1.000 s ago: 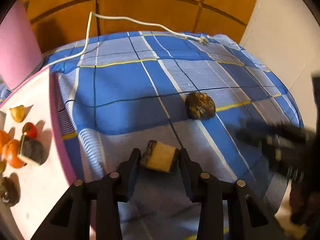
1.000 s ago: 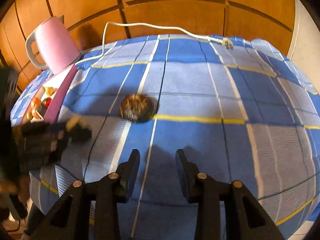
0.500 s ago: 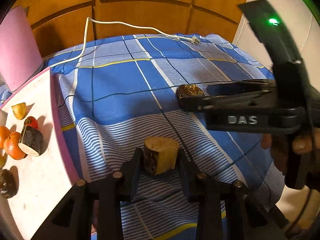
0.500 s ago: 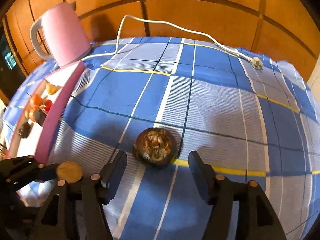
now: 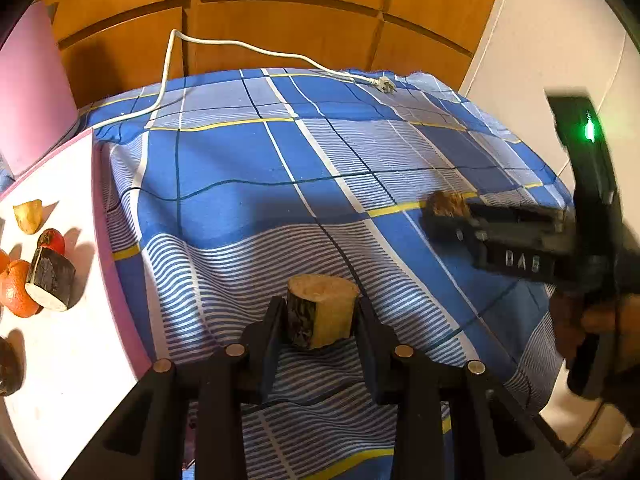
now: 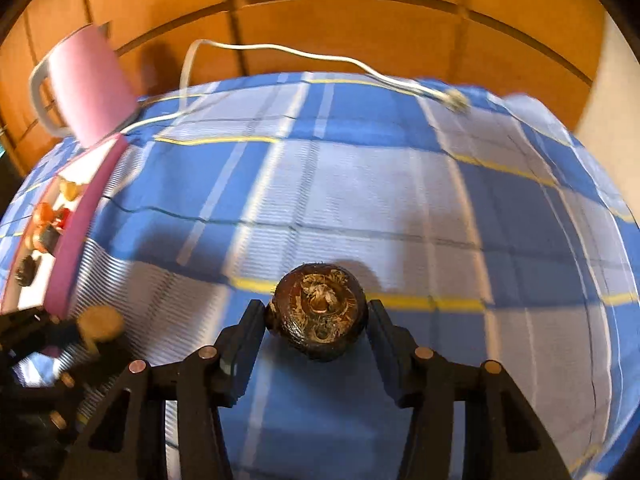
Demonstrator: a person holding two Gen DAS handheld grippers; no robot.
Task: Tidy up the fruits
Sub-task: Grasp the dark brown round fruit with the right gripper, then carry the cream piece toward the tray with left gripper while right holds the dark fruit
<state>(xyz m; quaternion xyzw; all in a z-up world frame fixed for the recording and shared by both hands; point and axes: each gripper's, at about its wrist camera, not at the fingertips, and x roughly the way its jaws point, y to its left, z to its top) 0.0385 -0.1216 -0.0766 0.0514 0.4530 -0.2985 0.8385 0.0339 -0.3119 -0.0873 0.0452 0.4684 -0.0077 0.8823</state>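
Observation:
My left gripper [image 5: 318, 316] is shut on a cut fruit chunk [image 5: 322, 310] with dark skin and tan flesh, held just above the blue checked cloth. My right gripper [image 6: 316, 316] has its jaws on either side of a round dark brown fruit [image 6: 319, 315] that rests on the cloth; whether the pads press on it I cannot tell. In the left wrist view the right gripper [image 5: 436, 216] shows at the right with that fruit [image 5: 448, 203]. A white tray with a pink rim [image 5: 100, 240] at the left holds several fruits, among them an orange [image 5: 14, 288] and a dark cut chunk [image 5: 52, 280].
A pink kettle [image 6: 90, 84] stands behind the tray [image 6: 74, 236]. Its white cord and plug [image 6: 454, 100] lie across the far side of the cloth. Wooden panels rise behind the table. A white wall is at the right.
My right gripper has moved forward until the round brown fruit sits between its jaws. My left gripper has kept hold of the cut chunk, which has turned upright.

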